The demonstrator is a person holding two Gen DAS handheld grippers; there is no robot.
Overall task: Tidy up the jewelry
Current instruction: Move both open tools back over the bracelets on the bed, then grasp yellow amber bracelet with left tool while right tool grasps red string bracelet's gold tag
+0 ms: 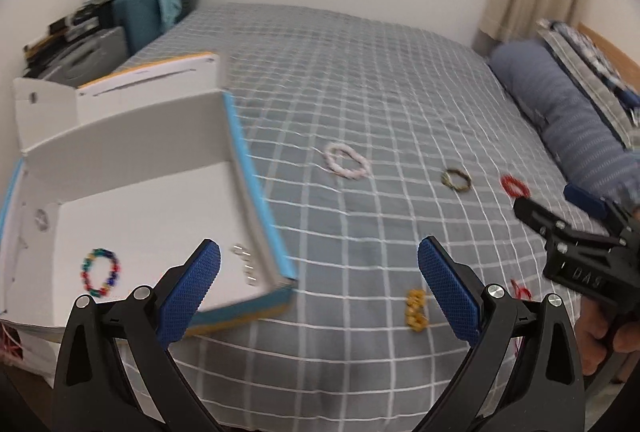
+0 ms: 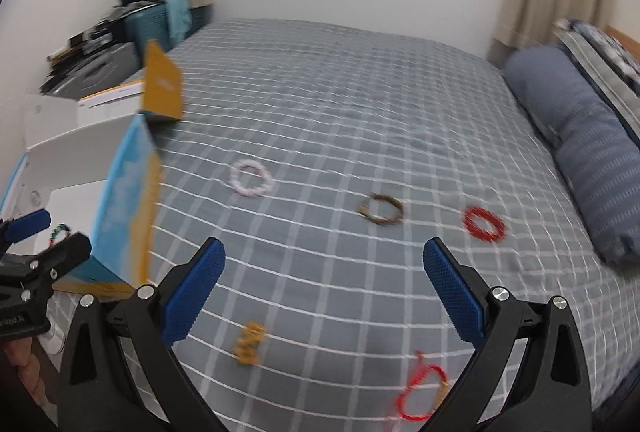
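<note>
Five bracelets left on bed (image 2: 320, 92); both grippers (image 1: 320, 288) (image 2: 324, 284) gape empty. Right: drop squarely over red cord (image 2: 422, 394) at 5 o'clock, pinch low.

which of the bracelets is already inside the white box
The multicoloured beaded bracelet, lying on the white cardboard box's floor. The pink, brown, red and yellow ones lie on the bedspread.
</note>
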